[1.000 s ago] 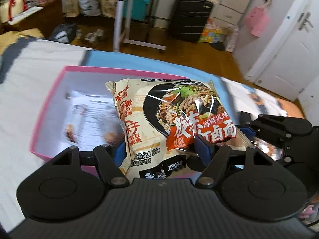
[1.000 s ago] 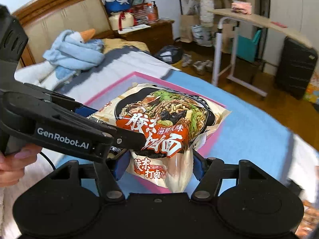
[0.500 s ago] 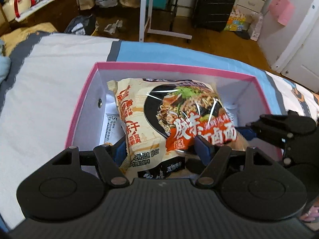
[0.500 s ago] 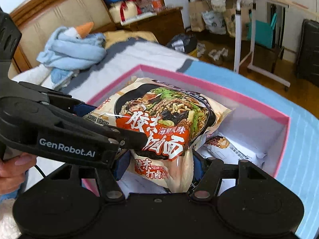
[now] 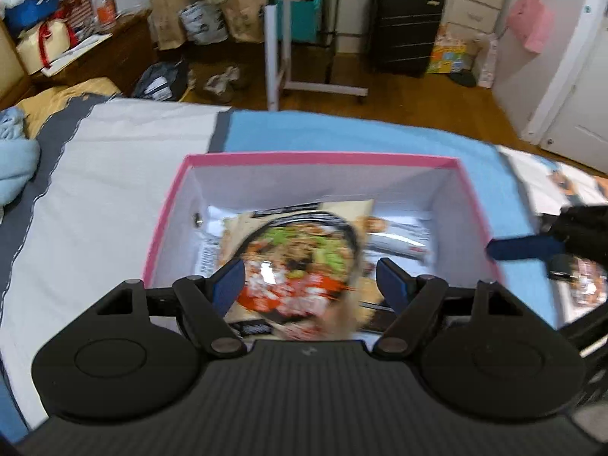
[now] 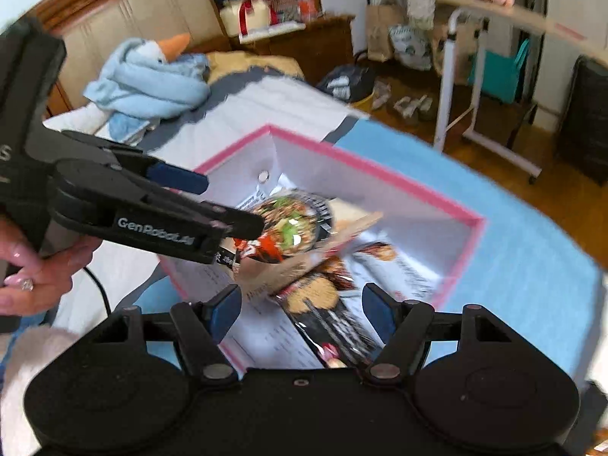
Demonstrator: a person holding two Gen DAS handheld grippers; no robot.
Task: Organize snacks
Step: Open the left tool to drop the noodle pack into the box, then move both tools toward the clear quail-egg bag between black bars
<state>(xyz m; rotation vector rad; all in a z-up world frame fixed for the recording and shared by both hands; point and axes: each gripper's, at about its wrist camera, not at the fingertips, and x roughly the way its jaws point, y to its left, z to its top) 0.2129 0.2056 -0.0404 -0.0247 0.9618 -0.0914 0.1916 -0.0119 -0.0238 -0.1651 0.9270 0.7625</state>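
A beige instant noodle packet (image 5: 300, 266) is blurred, tilted and falling inside the pink-rimmed white box (image 5: 319, 157) on the bed. It also shows in the right wrist view (image 6: 292, 235), over other snack packets (image 6: 330, 304) on the box floor. My left gripper (image 5: 313, 277) is open above the box's near edge, its jaws wide apart on either side of the packet. My right gripper (image 6: 300, 309) is open over the box's near corner (image 6: 475, 224). The left gripper's body (image 6: 152, 209) crosses the left of the right wrist view.
The box sits on a blue and white bedsheet (image 5: 114, 174). A blue plush toy (image 6: 148, 79) lies near the headboard. A rolling side table (image 5: 315, 30), a black suitcase (image 5: 406, 26) and bags stand on the wooden floor beyond the bed.
Both grippers opened and let go of the noodle packet, which dropped into the box. Both grippers drew back a little from the box.
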